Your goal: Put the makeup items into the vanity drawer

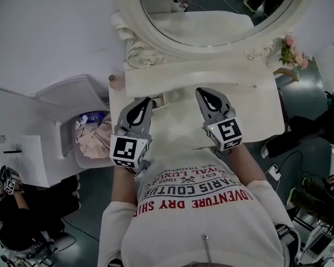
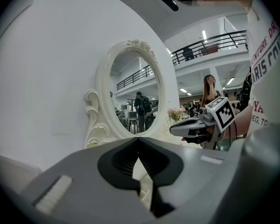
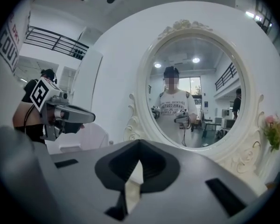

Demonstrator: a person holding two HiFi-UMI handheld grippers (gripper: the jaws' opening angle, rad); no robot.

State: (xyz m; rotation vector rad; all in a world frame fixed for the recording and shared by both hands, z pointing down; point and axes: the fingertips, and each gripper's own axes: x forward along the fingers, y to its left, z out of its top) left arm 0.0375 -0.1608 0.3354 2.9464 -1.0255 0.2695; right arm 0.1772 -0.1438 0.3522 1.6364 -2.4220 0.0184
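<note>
Head view: left gripper [image 1: 147, 101] and right gripper [image 1: 204, 92], both jaws closed, empty, face one mirror [image 1: 151, 33].

A: Bright, even light — ceiling lamps [image 3: 196, 59] shine in the mirror [image 3: 200, 78].
B: Shadows stay soft. Both gripper views curve into black corners, and the grey foreground close to each lens blurs.
</note>
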